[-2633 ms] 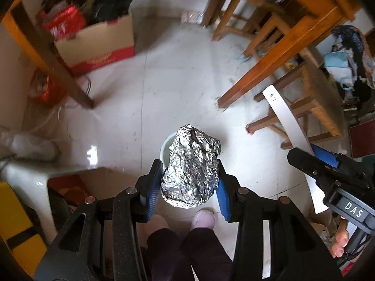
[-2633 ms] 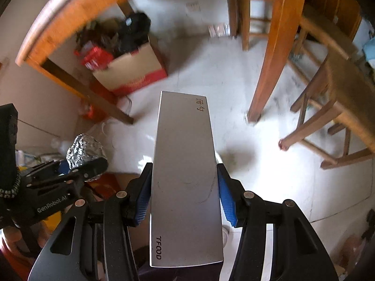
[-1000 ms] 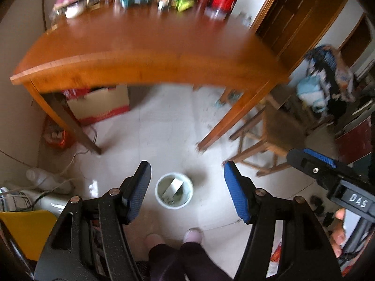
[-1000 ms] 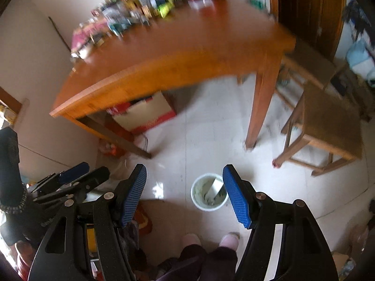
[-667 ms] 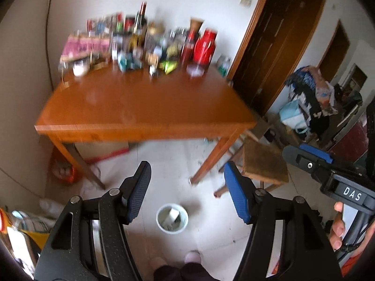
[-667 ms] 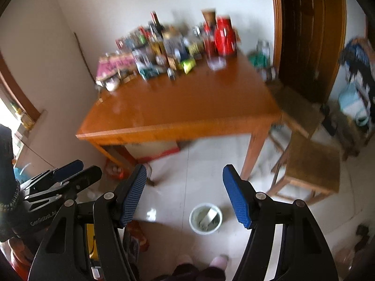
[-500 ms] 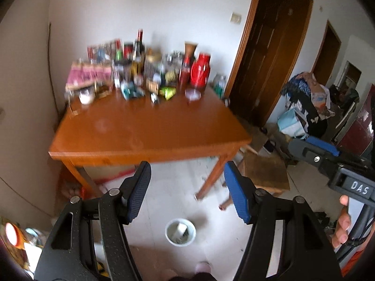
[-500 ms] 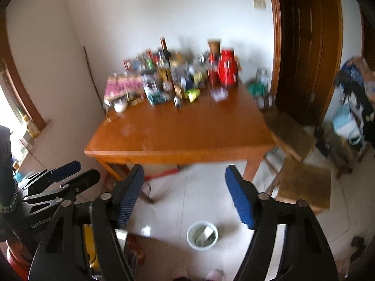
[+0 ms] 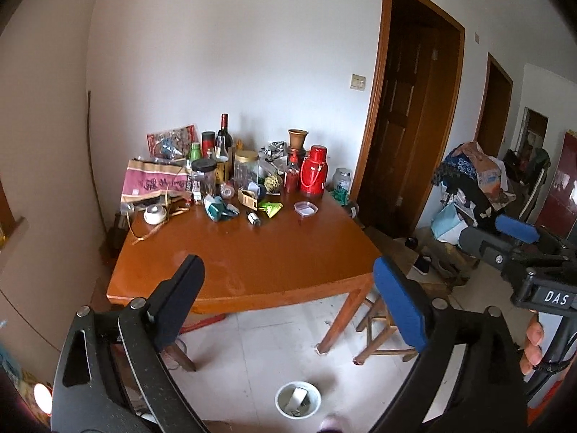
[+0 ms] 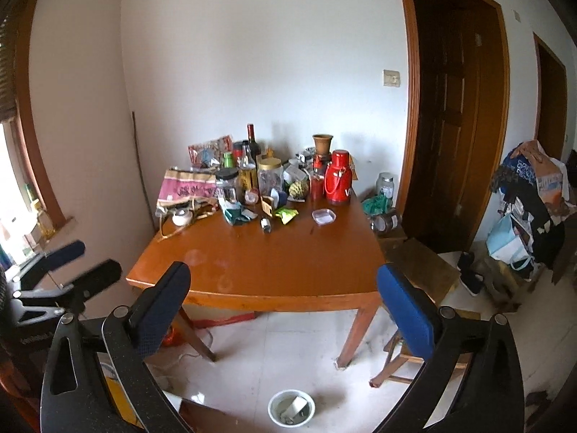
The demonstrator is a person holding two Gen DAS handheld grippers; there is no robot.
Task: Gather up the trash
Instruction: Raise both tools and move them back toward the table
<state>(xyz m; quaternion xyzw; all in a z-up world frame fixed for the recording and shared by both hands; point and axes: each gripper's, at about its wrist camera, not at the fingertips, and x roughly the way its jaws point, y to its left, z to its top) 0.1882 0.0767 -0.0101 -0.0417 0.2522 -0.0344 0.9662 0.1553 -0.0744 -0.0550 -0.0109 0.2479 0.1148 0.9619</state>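
**Entry: both hand-held grippers empty over bin, worktop litter pending**

Item 1. Left hand-held gripper: jaws wide, nothing between them; they have just been opening further. Right hand-held gripper: jaws wide, empty, likewise just opening further. Both look level-ish across the room toward the worktop.

Item 2. Trash bin: small white bin on the floor, in front of the worktop's near edge, close to the person's feet. A flat silver box and crumpled foil appear to lie inside; detail is too small to confirm.

Item 3. Likely remaining trash, all toward the worktop's far edge among bottles and jars: teal crumpled wrapper, green wrapper, small dark cylinder. Red thermos and jars look like keepers, not litter.

Handling note (judgement): the step in hand is reaching for the next piece. Take the loose wrappers first, since they sit forward of the bottle row with bare worktop on the near side. Come in low from the near edge, close on the wrapper's bulk, and keep clear of the glass behind it, which would tip easily.

Change against the earliest frame: the left hand-held gripper then clamped a foil ball above the bin and the right held a long silver box; both are now released, and the views have lifted from the floor to the worktop.
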